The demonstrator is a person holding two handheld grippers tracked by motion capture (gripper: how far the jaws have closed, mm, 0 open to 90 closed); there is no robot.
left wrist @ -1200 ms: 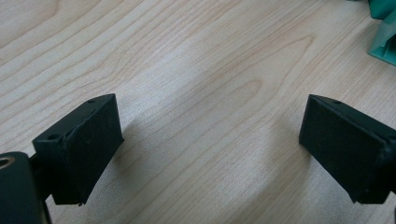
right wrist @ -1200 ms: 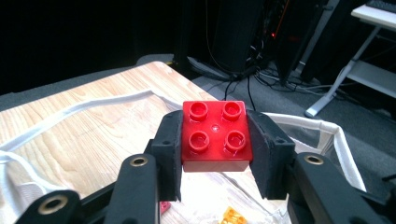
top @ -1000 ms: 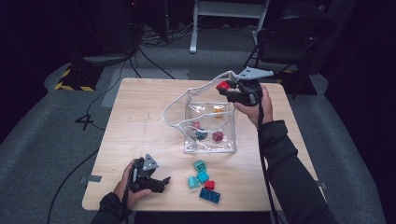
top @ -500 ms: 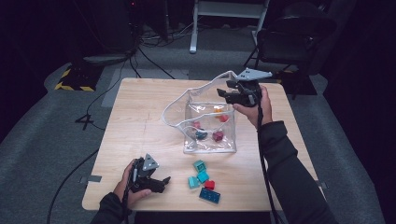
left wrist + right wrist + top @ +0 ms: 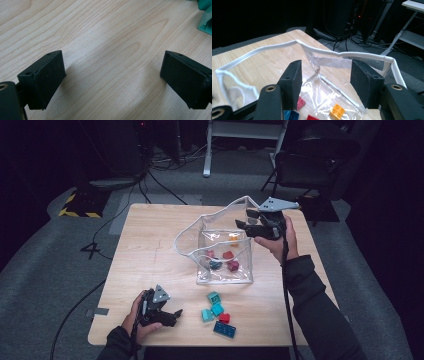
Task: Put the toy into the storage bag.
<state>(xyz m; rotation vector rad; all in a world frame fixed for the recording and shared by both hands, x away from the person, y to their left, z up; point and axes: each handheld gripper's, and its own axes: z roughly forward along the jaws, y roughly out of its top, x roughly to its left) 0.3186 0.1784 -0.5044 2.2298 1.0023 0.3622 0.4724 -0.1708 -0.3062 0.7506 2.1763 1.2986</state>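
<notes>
From the high view, the right tongs (image 5: 248,218) hang over the far right corner of the clear bag (image 5: 222,254), their jaws having just been opening with nothing between them; an orange brick (image 5: 233,238) lies in the bag just below them. The left tongs (image 5: 170,316) rest on the table (image 5: 150,245), spread and empty, with the loose bricks (image 5: 217,311) just to their right. The soft bag rim could sag or snag on the right tongs as they pull away, tipping the bag. The colours of the bricks behind the glossy plastic are hard to tell.

In the left gripper view the left tongs (image 5: 112,75) stand apart over bare wood. A teal brick (image 5: 205,18) beyond the right jaw is cut off at the corner, so aiming for it blind may nudge it away.

In the right gripper view the right tongs (image 5: 325,82) are released above the white-edged bag (image 5: 322,52). The orange brick (image 5: 337,110) sits below them, and the other bricks are partly hidden behind the left jaw.
</notes>
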